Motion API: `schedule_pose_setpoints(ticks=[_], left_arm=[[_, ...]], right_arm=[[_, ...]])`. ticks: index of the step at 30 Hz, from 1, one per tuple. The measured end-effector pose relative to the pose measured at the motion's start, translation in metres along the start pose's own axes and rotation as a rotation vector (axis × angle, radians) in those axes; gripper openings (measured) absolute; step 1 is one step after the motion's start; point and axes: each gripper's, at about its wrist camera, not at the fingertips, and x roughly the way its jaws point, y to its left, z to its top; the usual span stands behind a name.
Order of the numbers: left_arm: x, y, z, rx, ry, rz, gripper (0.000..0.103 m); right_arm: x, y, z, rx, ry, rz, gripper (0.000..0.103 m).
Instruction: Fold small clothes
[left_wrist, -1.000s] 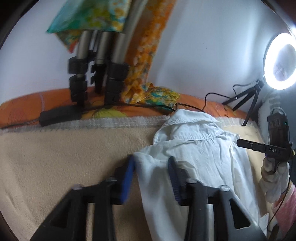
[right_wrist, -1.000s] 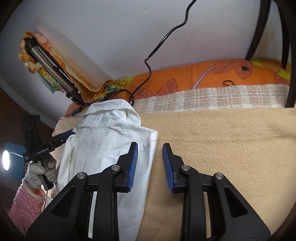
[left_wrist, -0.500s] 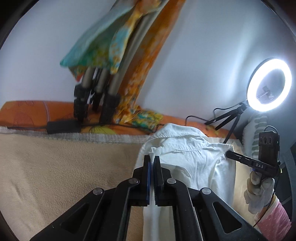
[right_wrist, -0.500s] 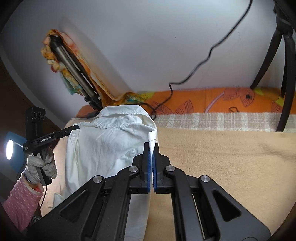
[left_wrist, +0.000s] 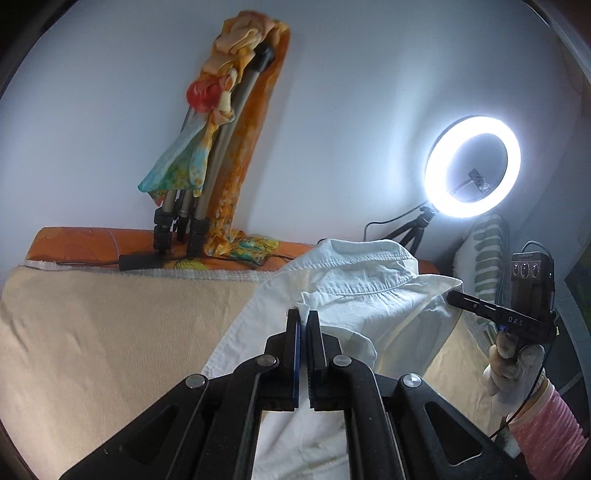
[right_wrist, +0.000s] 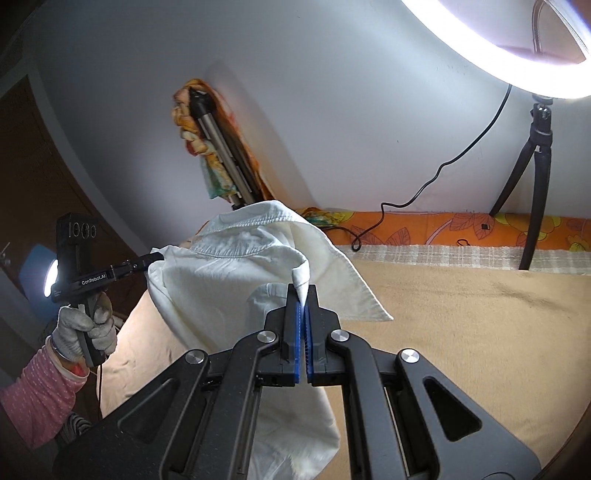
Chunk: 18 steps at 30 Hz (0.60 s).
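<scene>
Holding a white shirt (left_wrist: 373, 295) up off the bed, I have both claws clamped on its cloth. My left claw (left_wrist: 303, 314) has its blue pads pressed together on a pinch of fabric just below the collar, on the shirt's left shoulder area as that camera sees it; the cloth bunches up right at the tips. My right claw (right_wrist: 301, 291) is shut the same way on a small peak of fabric that pokes up between its tips, on the opposite side of the garment.

From the left claw, the shirt spreads forward and to the right, collar uppermost, with its lower part hanging down beneath the claw toward the beige blanket (left_wrist: 110, 332) that covers the bed. Seen from the right claw, the shirt lies ahead and to the left, one flap draping out to the right of the tips and touching the blanket, the rest falling below the claw body.

Beyond the left claw's tips and to the left, a folded tripod (left_wrist: 207, 173) wrapped in patterned cloth leans on the wall. Far to its right a lit ring light (left_wrist: 472, 166) stands on a small stand. In that same view my gloved right hand (left_wrist: 513, 362) grips its handle at the right edge; in the other view the gloved left hand (right_wrist: 85, 328) grips its handle far to the left.
</scene>
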Motion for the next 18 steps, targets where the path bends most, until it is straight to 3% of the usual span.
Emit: schedule_pose_setpoints(ticks=[10, 18], left_arm=[[-0.051, -0.031, -0.044, 0.034, -0.022, 0.001, 0.000], [-0.084, -0.041, -0.091, 0.041, -0.024, -0.005, 0.000]], right_arm=[[-0.029, 0.017, -0.031, -0.041, -0.001, -0.002, 0.003], [-0.052, 0.047, -0.081, -0.060, 0.012, -0.015, 0.003]])
